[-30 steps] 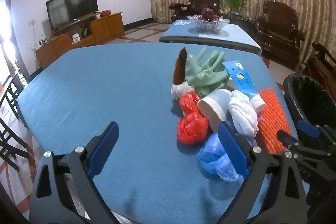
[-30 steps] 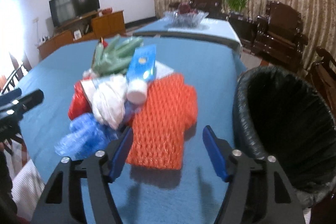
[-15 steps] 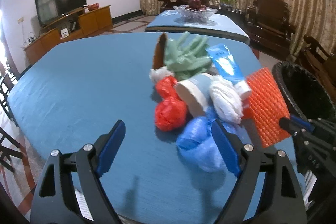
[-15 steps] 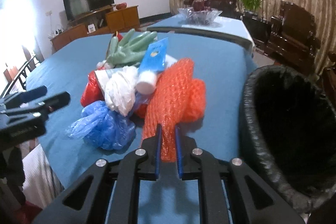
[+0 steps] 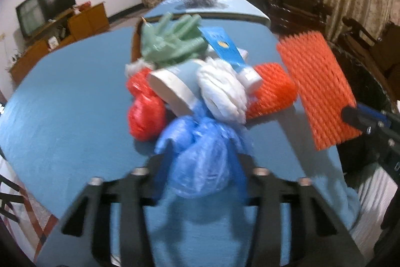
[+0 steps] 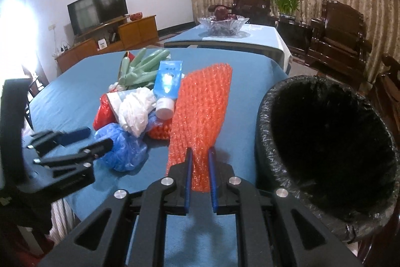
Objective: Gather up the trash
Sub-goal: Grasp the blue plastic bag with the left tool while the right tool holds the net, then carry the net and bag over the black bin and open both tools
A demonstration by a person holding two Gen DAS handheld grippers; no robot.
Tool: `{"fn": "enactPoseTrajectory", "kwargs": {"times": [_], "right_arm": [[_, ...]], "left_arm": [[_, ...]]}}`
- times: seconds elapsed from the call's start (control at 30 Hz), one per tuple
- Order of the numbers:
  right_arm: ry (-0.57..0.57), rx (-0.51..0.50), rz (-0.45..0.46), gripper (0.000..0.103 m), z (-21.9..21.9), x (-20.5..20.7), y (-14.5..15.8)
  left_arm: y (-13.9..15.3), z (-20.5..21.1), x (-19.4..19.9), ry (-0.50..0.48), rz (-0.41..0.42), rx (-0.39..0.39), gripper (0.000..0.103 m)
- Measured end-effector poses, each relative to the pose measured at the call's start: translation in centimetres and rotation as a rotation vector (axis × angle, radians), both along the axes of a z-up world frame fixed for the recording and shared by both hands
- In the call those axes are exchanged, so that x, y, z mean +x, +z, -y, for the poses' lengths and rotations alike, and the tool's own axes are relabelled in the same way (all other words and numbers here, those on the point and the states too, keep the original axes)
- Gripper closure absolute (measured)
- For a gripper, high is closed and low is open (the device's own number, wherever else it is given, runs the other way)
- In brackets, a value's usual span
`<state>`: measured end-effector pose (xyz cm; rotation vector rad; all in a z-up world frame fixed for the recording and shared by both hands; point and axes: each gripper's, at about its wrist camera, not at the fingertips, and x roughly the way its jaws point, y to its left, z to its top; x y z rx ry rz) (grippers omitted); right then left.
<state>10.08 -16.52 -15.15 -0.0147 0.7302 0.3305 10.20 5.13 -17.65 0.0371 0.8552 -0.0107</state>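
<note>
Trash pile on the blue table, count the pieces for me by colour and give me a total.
Orange foam net sleeves: 2, flat one held up by the right gripper, rolled one
Blue: 3, plastic bag in the left gripper, tube, paper cup
Red bag: 1
White bag: 1
Green glove: 1
Total: 8

The bench (image 6: 82, 81) wears a plain blue cloth. On it lie an orange ribbed foam net (image 6: 200, 111), a translucent blue bag (image 5: 200, 147), a red bag (image 5: 145, 116), a white bag (image 5: 222, 94) and pale green gloves (image 5: 172, 41). The bin liner (image 6: 325, 142) is glossy black.
</note>
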Motion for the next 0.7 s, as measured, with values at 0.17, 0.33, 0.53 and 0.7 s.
{"fn": "enactPoseTrajectory", "kwargs": {"times": [0.17, 0.33, 0.53, 0.7], "right_arm": [[-0.011, 0.008, -0.001, 0.091, 0.5, -0.1, 0.1], [-0.012, 0.024, 0.03, 0.091, 0.8, -0.4, 1.3], [-0.01, 0.042, 0.073, 0.091, 1.3, -0.8, 3.1], [-0.025, 0.046, 0.094, 0.091, 2.0, -0.9, 3.9]], "left_arm": [[-0.6, 0.2, -0.2, -0.016, -0.004, -0.014, 0.1], [1.5, 0.0, -1.1, -0.031, 0.042, -0.042, 0.101], [5.1, 0.0, -2.4, -0.043, 0.092, -0.073, 0.101], [7.6, 0.6, -2.9, -0.073, 0.133, -0.125, 0.101]]}}
